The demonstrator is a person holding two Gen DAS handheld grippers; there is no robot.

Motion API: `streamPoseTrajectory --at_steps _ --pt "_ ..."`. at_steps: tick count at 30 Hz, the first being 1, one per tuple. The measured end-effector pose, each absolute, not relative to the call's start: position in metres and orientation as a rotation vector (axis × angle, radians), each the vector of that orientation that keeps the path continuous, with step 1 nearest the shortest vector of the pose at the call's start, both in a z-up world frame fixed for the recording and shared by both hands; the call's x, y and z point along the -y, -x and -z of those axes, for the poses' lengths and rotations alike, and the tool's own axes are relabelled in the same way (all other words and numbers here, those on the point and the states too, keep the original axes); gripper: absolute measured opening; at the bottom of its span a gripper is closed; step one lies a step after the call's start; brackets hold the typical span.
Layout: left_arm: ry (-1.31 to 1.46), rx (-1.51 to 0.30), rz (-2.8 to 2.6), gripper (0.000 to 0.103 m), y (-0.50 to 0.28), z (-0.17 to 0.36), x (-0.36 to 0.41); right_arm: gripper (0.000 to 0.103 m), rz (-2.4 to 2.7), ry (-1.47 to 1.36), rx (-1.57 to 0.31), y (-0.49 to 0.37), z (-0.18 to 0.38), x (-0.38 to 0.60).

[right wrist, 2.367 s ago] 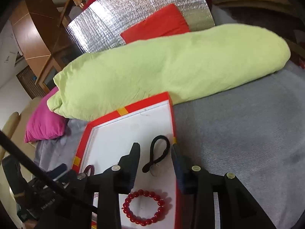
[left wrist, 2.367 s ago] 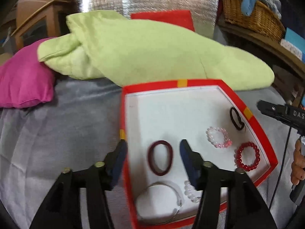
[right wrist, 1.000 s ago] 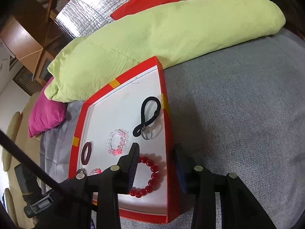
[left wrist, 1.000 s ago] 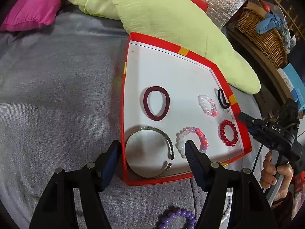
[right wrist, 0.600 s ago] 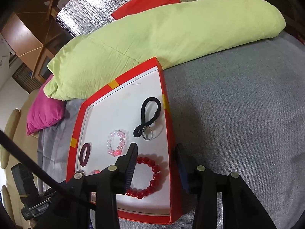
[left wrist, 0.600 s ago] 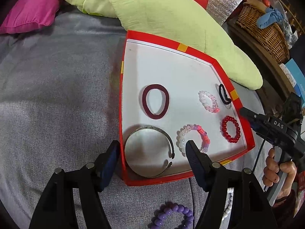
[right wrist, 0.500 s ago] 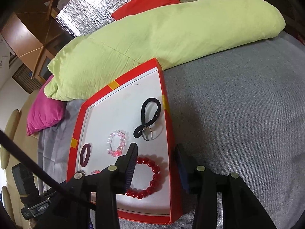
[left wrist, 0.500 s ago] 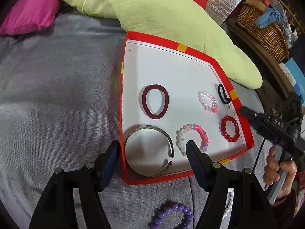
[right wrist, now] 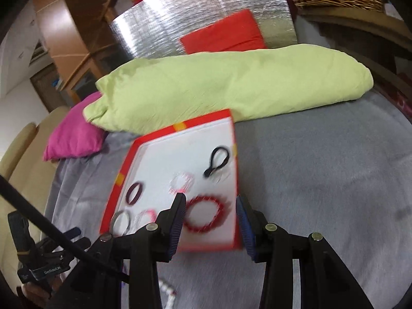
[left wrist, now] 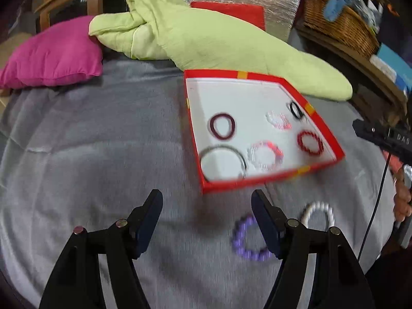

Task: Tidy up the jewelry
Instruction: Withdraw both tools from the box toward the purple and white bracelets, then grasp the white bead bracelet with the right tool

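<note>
A red tray (left wrist: pixel 270 180) with a white floor lies on the grey blanket. It holds a maroon hair tie (left wrist: pixel 222 126), a silver bangle (left wrist: pixel 222 159), a pink-white bead bracelet (left wrist: pixel 265 154), a clear pink bracelet (left wrist: pixel 278 121), a black hair tie (left wrist: pixel 296 109) and a red bead bracelet (left wrist: pixel 310 143). A purple bead bracelet (left wrist: pixel 247 242) and a white bead bracelet (left wrist: pixel 319 212) lie on the blanket in front of the tray. My left gripper (left wrist: pixel 207 200) hangs open and empty above the blanket, short of the tray. My right gripper (right wrist: pixel 210 203) stands open and empty above the red bead bracelet (right wrist: pixel 206 216).
A long green pillow (left wrist: pixel 231 43) lies behind the tray, with a pink cushion (left wrist: pixel 51 54) to its left. A red cushion (right wrist: pixel 224 36) leans on a silver foil panel (right wrist: pixel 206 7). A wicker basket (left wrist: pixel 342 28) stands on a shelf at the right. A hand (left wrist: pixel 403 198) grips the right tool.
Both grippers have drawn back and risen from the tray, which now looks smaller and farther. The purple and white bracelets have come fully into the left wrist view. Both jaws stay as they were.
</note>
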State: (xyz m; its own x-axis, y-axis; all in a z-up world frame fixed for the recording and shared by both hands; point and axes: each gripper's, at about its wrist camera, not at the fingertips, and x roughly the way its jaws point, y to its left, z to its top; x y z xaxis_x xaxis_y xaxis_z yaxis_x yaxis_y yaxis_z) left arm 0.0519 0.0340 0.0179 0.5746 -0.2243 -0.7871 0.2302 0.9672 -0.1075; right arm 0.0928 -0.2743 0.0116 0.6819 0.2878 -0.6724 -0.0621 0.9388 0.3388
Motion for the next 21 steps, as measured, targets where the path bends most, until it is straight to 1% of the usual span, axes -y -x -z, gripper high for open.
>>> streamPoseTrajectory --at_steps 9,12,14,15,17,18,20,21 --pt "-0.077 -0.948 0.296 0.072 -0.008 -0.009 -0.023 0.044 -0.312 -0.202 -0.97 -0.052 0.029 0.223" --pt "-0.081 -0.956 0.307 0.072 -0.009 -0.007 -0.021 0.041 -0.314 -0.124 -1.008 -0.05 0.043 0.205" --pt "-0.084 -0.962 0.314 0.072 -0.012 -0.005 -0.019 0.037 -0.302 -0.084 -1.035 -0.052 0.052 0.196" --pt "-0.089 -0.966 0.32 0.072 -0.013 -0.004 -0.018 0.031 -0.292 -0.069 -1.053 -0.055 0.057 0.194" --pt "-0.097 -0.977 0.333 0.072 -0.016 0.0 -0.014 0.023 -0.267 -0.015 -1.037 -0.056 0.059 0.188" --pt "-0.102 -0.982 0.336 0.072 -0.017 0.001 -0.012 0.015 -0.268 0.018 -1.028 -0.055 0.058 0.184" --pt "-0.111 -0.993 0.346 0.072 -0.019 0.004 -0.008 0.014 -0.265 0.027 -1.021 -0.053 0.058 0.184" --pt "-0.116 -0.998 0.354 0.072 -0.019 0.005 -0.005 0.01 -0.262 0.024 -1.018 -0.053 0.057 0.186"
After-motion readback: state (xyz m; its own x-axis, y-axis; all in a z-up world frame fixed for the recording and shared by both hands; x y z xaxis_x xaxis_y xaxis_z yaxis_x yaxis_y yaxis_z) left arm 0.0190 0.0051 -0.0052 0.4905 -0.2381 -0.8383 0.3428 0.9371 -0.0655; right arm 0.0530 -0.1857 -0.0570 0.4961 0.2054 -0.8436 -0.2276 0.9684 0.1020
